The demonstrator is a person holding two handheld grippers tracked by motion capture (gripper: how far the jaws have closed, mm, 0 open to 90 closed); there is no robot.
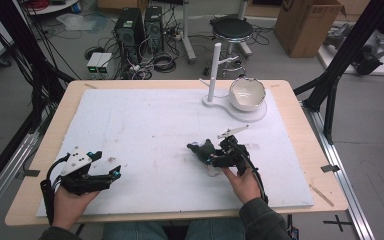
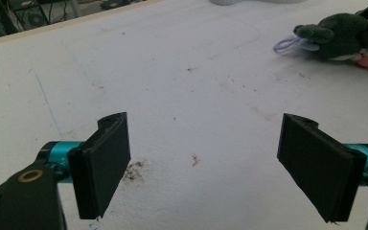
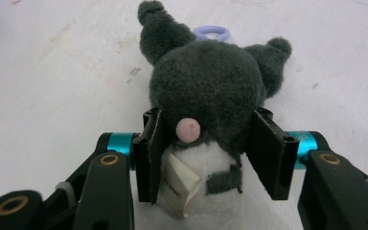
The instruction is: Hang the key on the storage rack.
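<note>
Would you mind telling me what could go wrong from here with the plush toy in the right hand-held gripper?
The right hand-held gripper pinches the dark grey and white plush toy low on its soft body, so it may sag or slip when lifted. Its paper tag lies by one pad and could snag.

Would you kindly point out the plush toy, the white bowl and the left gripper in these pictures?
plush toy (image 3: 206, 86), right gripper view, on its dark grey head.
white bowl (image 1: 247, 93), high view, on its inner wall.
left gripper (image 2: 203, 167), left gripper view, midway between its two open black jaws.
</note>
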